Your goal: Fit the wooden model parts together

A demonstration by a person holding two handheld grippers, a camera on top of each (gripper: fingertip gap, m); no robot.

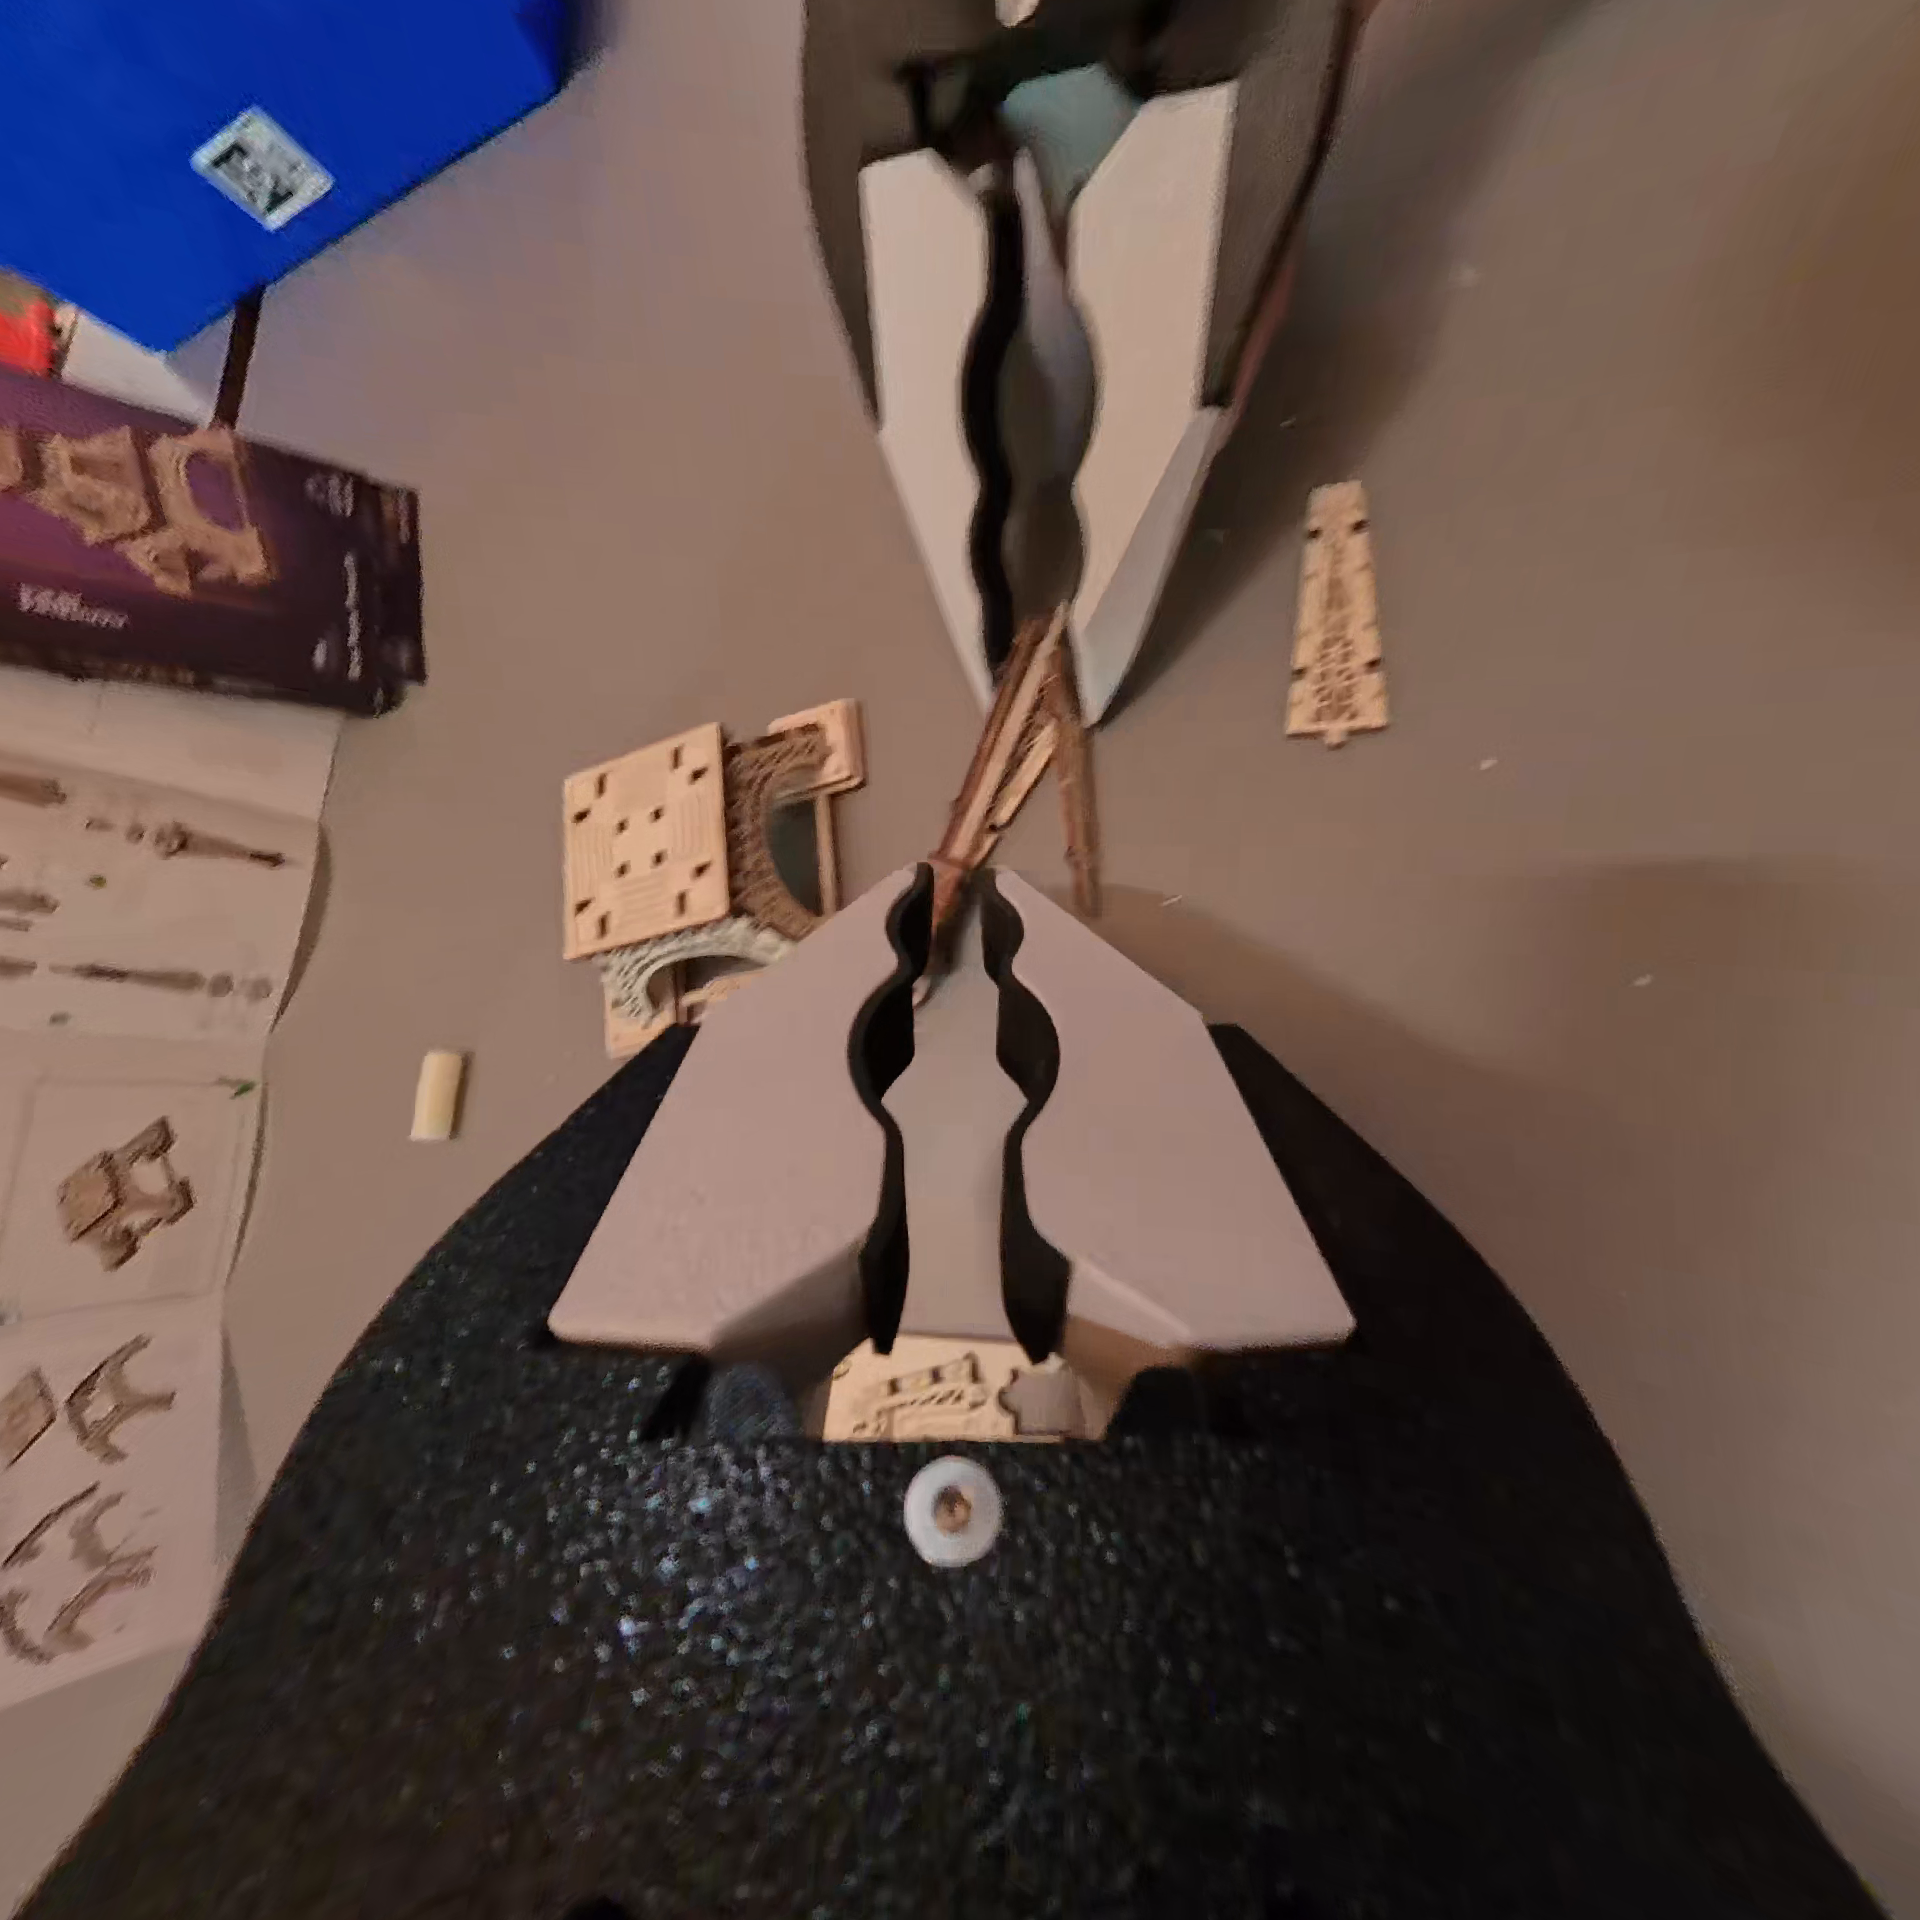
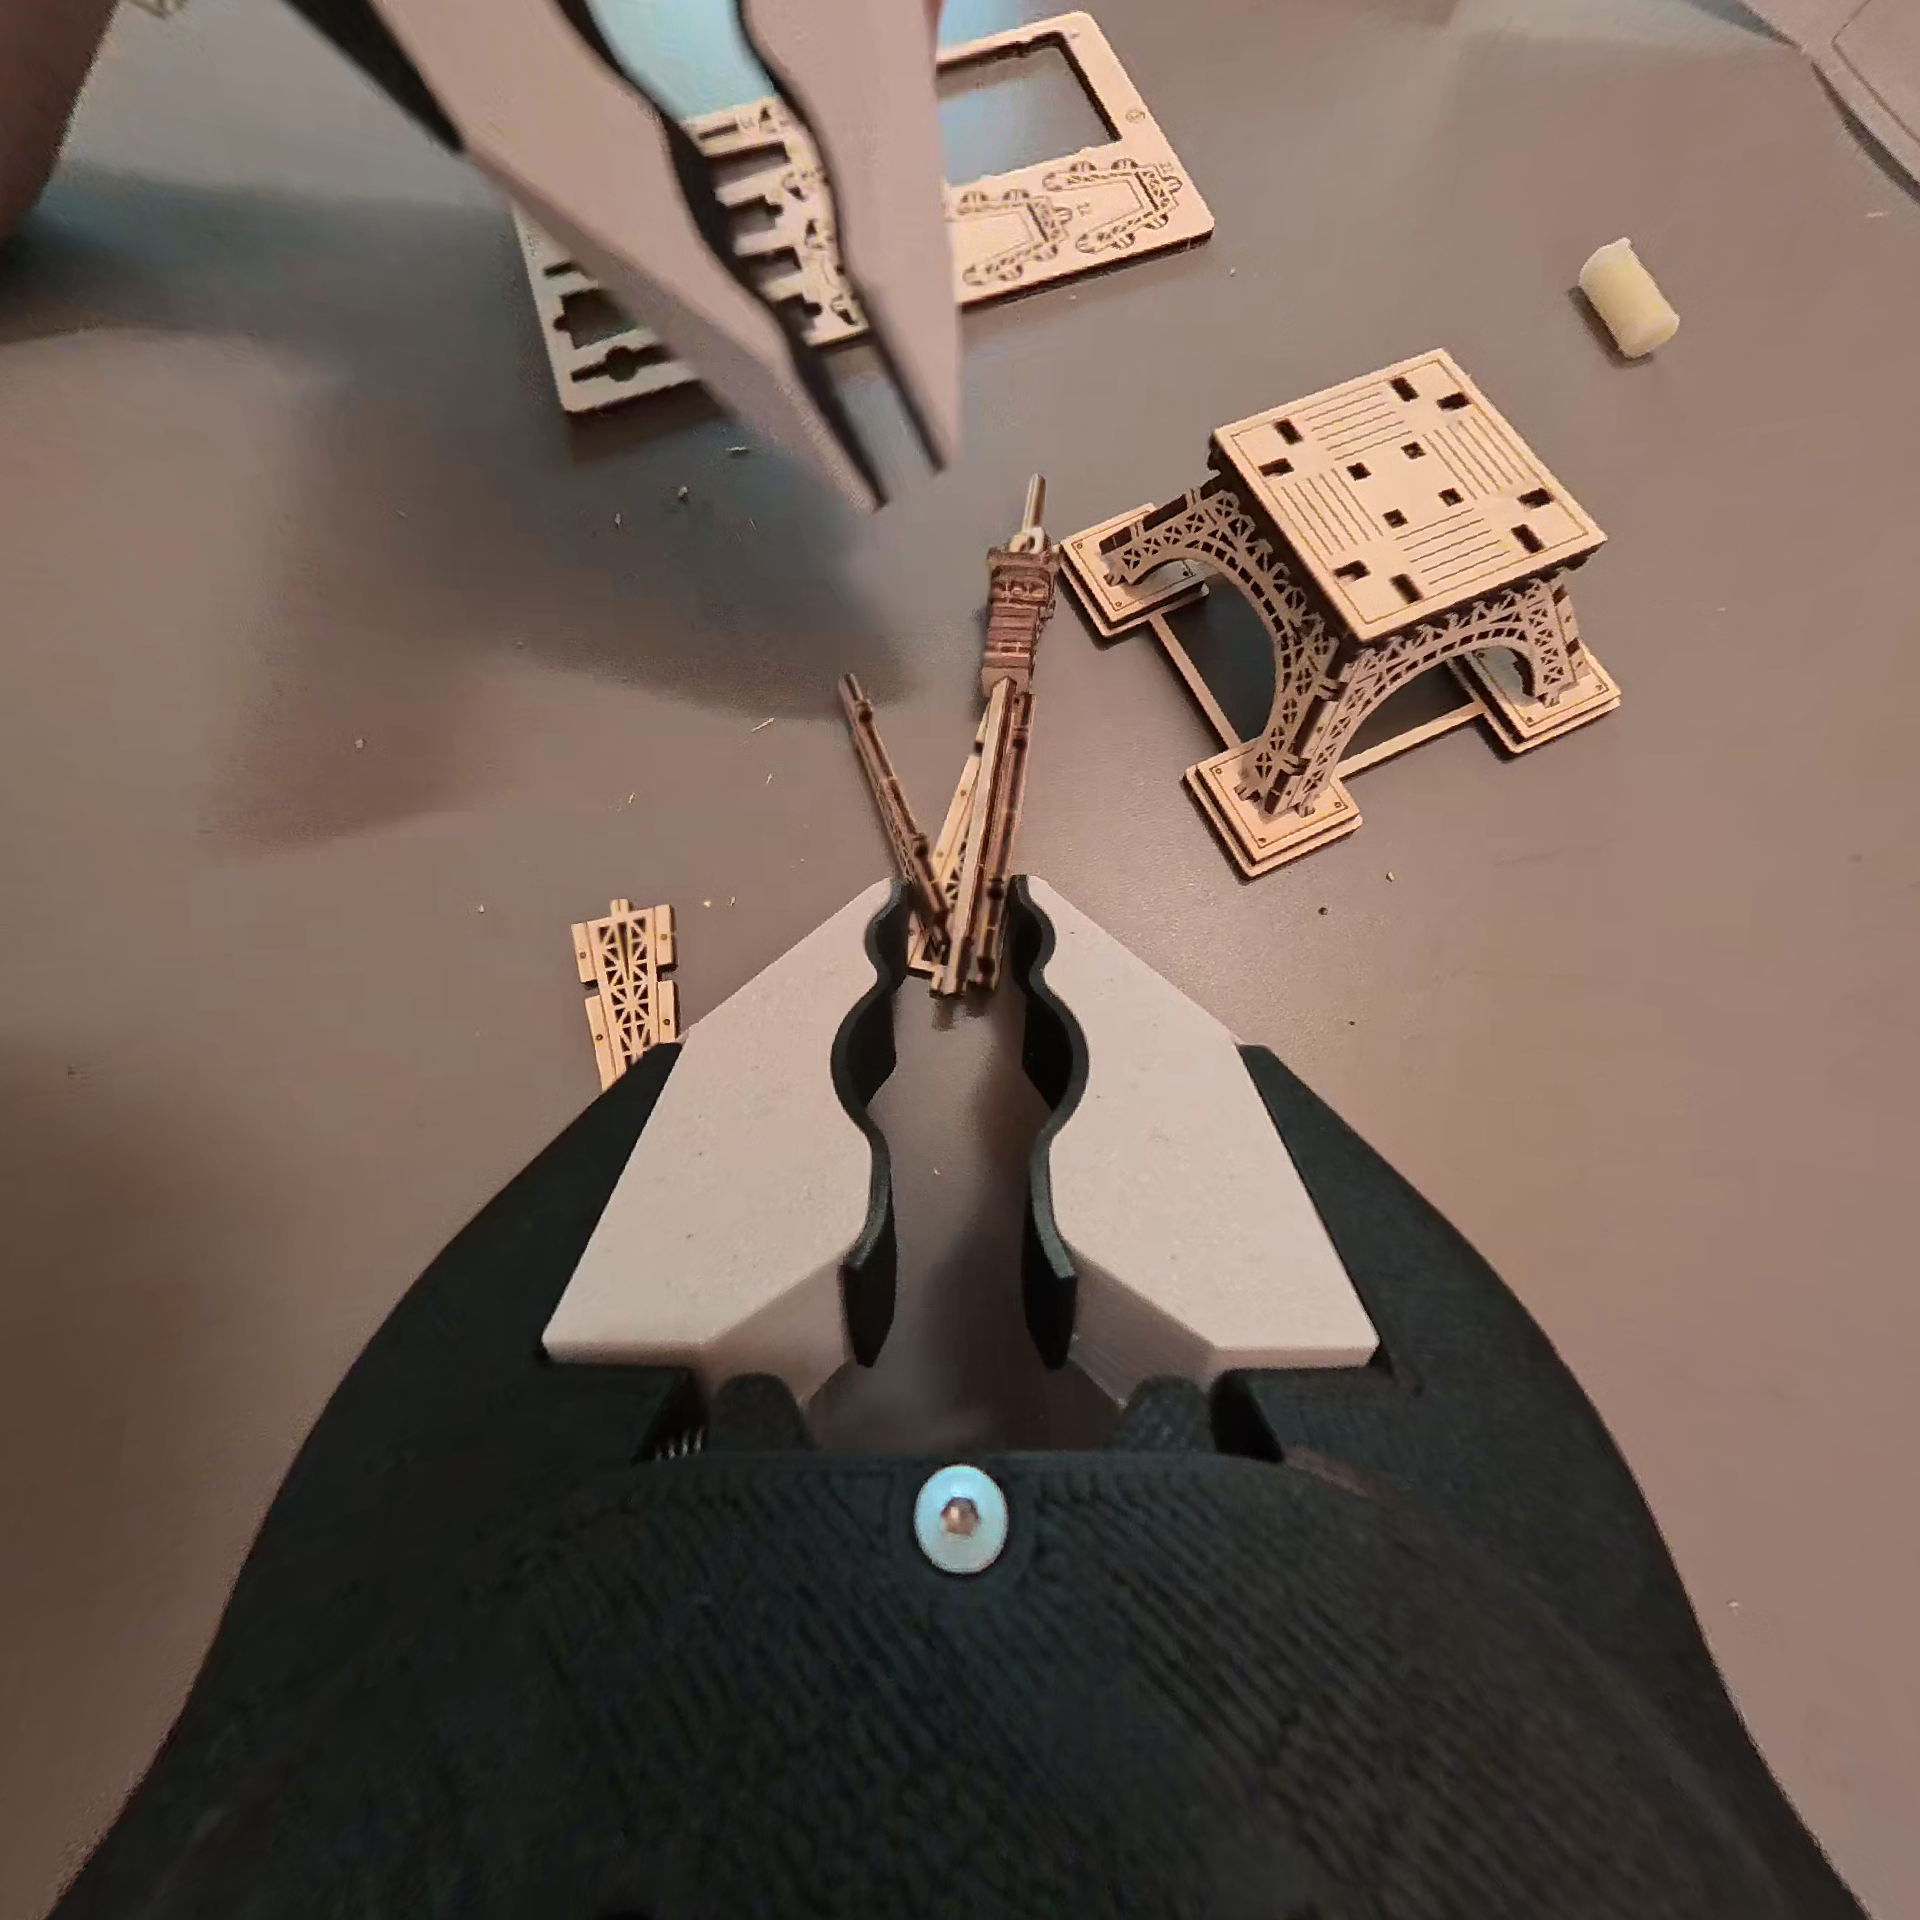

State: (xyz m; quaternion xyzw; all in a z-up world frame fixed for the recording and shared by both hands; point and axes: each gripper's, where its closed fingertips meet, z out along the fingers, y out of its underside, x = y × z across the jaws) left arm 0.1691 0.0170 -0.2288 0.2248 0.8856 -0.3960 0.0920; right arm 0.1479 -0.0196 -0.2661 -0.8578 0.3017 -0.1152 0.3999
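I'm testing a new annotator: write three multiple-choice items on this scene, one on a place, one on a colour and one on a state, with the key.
1. Seen from the right hand-held gripper, where does the arched tower base stand?
A. To its left
B. Ahead and to its right
C. Between its fingers

2. What colour is the box at the upper left of the left wrist view?
A. Green
B. Yellow
C. Blue

3. What state is the right hand-held gripper in?
A. Shut on the slender tower section
B. Open and empty
C. Shut on a cream cylinder

Key:
1 B: the base stands on the table to the right of the fingertips and beyond them.
2 C: the box's surfaces are plainly blue.
3 A: the wooden strips run out from between the closed fingertips.
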